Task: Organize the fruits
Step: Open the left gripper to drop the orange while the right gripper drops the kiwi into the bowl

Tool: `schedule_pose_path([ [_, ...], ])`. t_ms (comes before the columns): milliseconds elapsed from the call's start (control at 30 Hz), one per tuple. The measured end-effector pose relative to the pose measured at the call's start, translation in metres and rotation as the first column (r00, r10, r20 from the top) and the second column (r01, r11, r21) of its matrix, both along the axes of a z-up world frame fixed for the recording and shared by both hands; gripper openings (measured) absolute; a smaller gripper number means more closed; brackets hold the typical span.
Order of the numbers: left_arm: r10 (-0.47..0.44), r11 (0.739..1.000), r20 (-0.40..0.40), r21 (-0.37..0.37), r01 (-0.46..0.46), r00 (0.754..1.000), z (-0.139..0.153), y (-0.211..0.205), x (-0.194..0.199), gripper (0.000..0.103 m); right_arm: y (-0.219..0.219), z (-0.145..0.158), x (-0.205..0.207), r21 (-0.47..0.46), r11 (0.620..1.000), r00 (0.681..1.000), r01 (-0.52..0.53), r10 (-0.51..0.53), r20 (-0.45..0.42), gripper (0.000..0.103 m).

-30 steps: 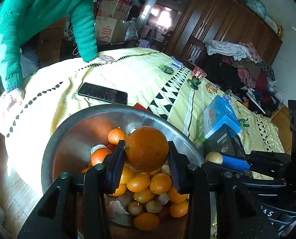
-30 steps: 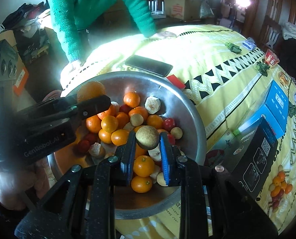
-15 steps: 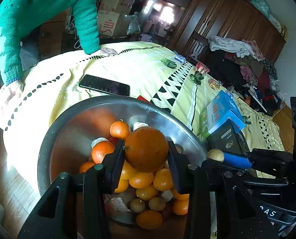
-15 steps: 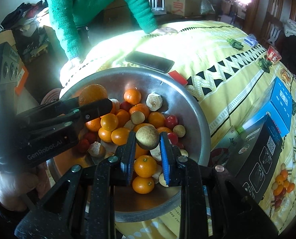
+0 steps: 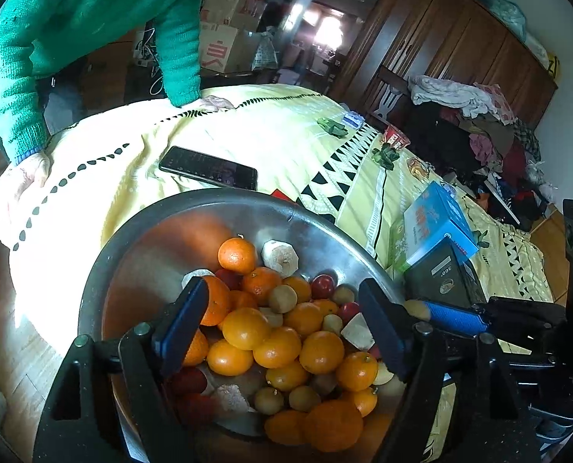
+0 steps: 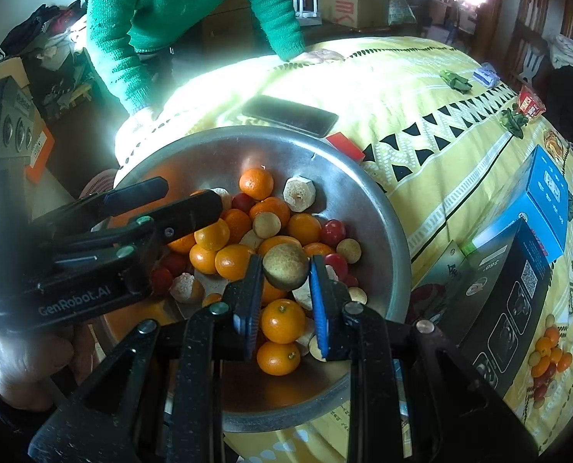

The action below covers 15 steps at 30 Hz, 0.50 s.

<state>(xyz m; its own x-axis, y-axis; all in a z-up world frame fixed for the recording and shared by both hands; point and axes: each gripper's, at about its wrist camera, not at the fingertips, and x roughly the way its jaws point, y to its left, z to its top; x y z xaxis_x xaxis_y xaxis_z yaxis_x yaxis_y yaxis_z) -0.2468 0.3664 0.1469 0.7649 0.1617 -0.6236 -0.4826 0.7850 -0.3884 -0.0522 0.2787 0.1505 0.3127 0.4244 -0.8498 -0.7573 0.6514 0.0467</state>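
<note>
Steel bowl (image 6: 367, 208) holds mixed fruit; left hand-held gripper (image 5: 282, 324) spread wide above it, right hand-held gripper (image 6: 284, 270) pinching a brownish fruit (image 6: 285, 266), possibly a longan.

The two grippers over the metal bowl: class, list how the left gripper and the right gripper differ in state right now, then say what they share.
1. The left gripper is open with nothing between its pads; the right gripper is shut on a tan round fruit.
2. The left's pads stand wide apart; the right's sit close, pressed against the fruit.
Shared: both are black with blue pads and hang over the metal bowl of mixed fruit.
</note>
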Motion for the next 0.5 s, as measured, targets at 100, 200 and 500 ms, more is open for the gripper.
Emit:
schedule_pose_path([
  [100, 0.008, 1.000, -0.006, -0.004, -0.008, 1.000, 0.000, 0.001, 0.000, 0.084, -0.002, 0.003, 0.000, 0.008, 1.000, 1.000, 0.002, -0.002, 0.010, 0.029],
  [200, 0.011, 1.000, -0.005, -0.005, -0.011, 1.000, 0.001, 0.001, 0.000, 0.084, -0.004, 0.011, -0.003, 0.028, 1.000, 0.999, 0.003, -0.004, 0.033, 0.047],
  [500, 0.024, 0.999, 0.032, 0.021, -0.025, 0.999, 0.015, -0.007, -0.004, 0.084, -0.046, 0.045, -0.028, 0.181, 0.983, 0.990, -0.018, -0.008, 0.140, 0.054],
])
